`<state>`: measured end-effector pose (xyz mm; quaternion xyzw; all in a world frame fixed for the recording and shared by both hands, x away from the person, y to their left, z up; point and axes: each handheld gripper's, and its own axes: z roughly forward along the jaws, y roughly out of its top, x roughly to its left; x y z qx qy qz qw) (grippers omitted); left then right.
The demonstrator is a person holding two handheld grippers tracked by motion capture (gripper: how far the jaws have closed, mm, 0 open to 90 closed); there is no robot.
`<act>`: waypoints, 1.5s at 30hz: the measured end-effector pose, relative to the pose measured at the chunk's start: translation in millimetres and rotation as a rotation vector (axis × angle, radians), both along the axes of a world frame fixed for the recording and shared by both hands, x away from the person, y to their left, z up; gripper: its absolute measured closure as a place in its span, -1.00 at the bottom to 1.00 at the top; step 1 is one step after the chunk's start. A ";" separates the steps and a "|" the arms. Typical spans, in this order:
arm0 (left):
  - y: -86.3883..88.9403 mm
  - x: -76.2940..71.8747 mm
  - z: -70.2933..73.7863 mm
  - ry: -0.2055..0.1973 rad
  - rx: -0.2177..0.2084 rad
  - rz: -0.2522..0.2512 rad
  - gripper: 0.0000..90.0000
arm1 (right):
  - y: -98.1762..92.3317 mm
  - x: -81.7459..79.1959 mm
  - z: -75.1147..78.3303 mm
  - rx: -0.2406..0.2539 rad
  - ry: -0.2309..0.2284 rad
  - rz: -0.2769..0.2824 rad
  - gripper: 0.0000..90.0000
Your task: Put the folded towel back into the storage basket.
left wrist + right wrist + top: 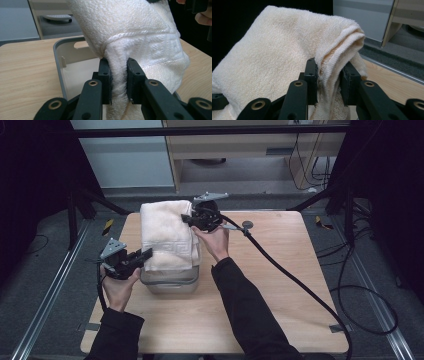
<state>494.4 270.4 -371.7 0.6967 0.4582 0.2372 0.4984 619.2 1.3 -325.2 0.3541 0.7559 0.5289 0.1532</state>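
Note:
A folded cream towel [162, 235] with a woven key pattern is held over a grey plastic bin [170, 285] on the wooden table [270, 285]. My left gripper [146, 255] is shut on the towel's near left edge, and the left gripper view shows towel [140, 40] pinched between the jaws of that gripper [118, 80], with the bin's rim [57, 50] just behind. My right gripper [189, 218] is shut on the towel's far right edge. The right gripper view has a fold of towel [287, 50] squeezed in that gripper [329, 82].
A thick black cable [295, 280] runs from the right gripper across the table's right half to the floor. A small round grey part [247, 225] lies near the table's far edge. Metal rails flank the table, and a cabinet stands beyond it.

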 end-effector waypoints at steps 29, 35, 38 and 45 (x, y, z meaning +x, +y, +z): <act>3.4 23.9 -46.5 0.162 0.116 0.034 0.69 | 19.8 17.2 -72.3 -0.082 0.111 -0.037 0.56; 0.4 28.5 -54.3 0.196 0.131 0.027 0.68 | 18.2 17.9 -87.1 -0.093 0.125 -0.049 0.55; -0.3 30.7 -59.2 0.209 0.140 0.029 0.68 | 17.9 18.1 -92.4 -0.103 0.127 -0.054 0.54; -2.4 30.2 -61.2 0.203 0.162 0.056 0.58 | 21.2 17.1 -98.7 -0.127 0.117 -0.060 0.51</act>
